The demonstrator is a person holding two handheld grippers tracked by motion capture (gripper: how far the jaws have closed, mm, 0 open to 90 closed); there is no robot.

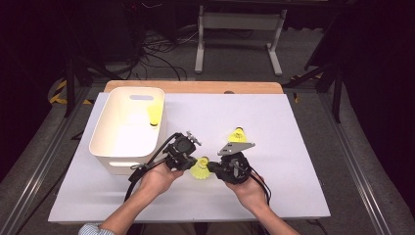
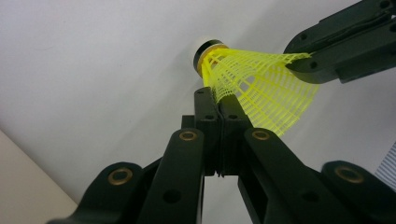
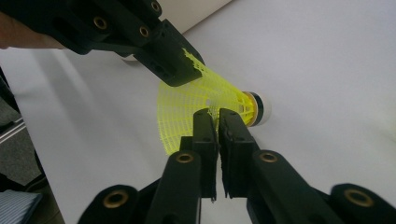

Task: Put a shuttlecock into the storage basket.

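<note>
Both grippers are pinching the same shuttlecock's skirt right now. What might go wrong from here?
1. The left gripper and right gripper each clamp the thin yellow mesh of the shuttlecock; pulling apart may tear or crease it.
2. If one lets go, the light edge grip might slip.
3. Another shuttlecock lies near the right gripper and may get knocked.

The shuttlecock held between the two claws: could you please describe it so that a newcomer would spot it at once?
On the white table, look right of the white bin, by the near edge. The yellow shuttlecock lies between the left claw and right claw, both pinching its mesh skirt; the other shuttlecocks are untouched.
</note>
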